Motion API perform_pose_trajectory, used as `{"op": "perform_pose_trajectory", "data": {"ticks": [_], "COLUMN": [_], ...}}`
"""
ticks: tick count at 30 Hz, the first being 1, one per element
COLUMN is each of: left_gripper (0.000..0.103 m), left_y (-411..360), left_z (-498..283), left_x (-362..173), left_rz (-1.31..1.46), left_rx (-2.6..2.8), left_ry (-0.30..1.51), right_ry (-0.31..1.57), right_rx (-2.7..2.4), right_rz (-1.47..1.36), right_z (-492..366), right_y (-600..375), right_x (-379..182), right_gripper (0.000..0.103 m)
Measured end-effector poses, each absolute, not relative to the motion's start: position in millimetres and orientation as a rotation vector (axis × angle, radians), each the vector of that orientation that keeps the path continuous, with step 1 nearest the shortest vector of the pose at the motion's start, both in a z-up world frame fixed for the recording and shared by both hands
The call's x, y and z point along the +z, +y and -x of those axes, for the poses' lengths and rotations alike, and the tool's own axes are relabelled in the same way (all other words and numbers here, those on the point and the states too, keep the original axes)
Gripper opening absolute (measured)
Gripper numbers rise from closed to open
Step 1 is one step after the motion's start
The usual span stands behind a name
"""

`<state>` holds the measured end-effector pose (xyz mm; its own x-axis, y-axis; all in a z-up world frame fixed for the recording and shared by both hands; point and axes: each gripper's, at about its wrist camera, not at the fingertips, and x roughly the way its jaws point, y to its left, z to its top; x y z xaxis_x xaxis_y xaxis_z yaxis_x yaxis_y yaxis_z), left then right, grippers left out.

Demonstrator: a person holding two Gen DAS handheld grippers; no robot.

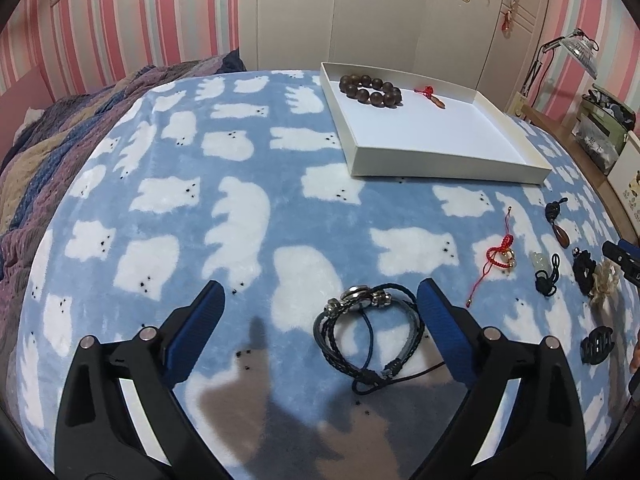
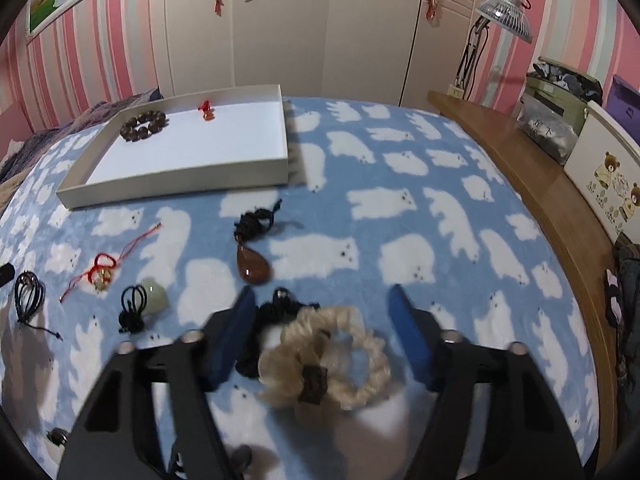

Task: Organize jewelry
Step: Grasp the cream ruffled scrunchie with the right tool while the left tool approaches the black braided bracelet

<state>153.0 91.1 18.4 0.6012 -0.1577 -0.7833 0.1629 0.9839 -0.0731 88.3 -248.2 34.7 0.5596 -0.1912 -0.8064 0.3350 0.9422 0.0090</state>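
A black braided bracelet (image 1: 370,332) with a metal clasp lies on the blue bear-print blanket between the fingers of my left gripper (image 1: 320,286), close to the right finger; the jaws stand wide and nothing is held. My right gripper (image 2: 322,290) is open around a cream scrunchie (image 2: 328,356); its pads do not press on it. A black cord piece (image 2: 280,308) lies against its left finger. The white tray (image 1: 440,156) (image 2: 180,188) holds a brown bead bracelet (image 1: 370,88) (image 2: 144,124) and a red-knot pendant (image 1: 430,96) (image 2: 206,110).
Loose on the blanket lie a red string charm (image 2: 102,270), a jade pendant on black cord (image 2: 154,292), a brown teardrop pendant (image 2: 252,264) and a black hair clip (image 1: 596,344). A wooden bed edge (image 2: 520,168) with boxes runs along the right. A striped blanket (image 1: 60,152) lies at the left.
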Motion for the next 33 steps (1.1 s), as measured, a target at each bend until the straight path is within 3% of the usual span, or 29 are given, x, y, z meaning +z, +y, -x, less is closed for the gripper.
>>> {"op": "perform_pose_trajectory", "data": {"ticks": [9, 18, 20, 33], "left_gripper": [0.092, 0.085, 0.085, 0.074], "left_y": [92.1, 93.0, 93.3, 94.8], "left_z": [-147.1, -150.7, -150.8, -156.3], "left_x": [13.2, 6.7, 5.9, -2.7], "left_rz": [-0.009, -0.006, -0.005, 0.013], "left_rx": [-0.188, -0.181, -0.182, -0.188], "left_ry": [0.919, 0.94, 0.943, 0.979], "right_ry": [0.963, 0.978, 0.984, 0.995], "right_rx": [-0.29, -0.275, -0.271, -0.255], "right_rz": [-0.182, -0.2, -0.205, -0.216], "right_z": [-81.0, -84.4, -85.7, -88.8], "right_y": [-239.9, -240.9, -242.6, -243.3], "right_x": [24.1, 18.0, 16.3, 10.0], "right_gripper": [0.059, 0.052, 0.043, 0.035]}}
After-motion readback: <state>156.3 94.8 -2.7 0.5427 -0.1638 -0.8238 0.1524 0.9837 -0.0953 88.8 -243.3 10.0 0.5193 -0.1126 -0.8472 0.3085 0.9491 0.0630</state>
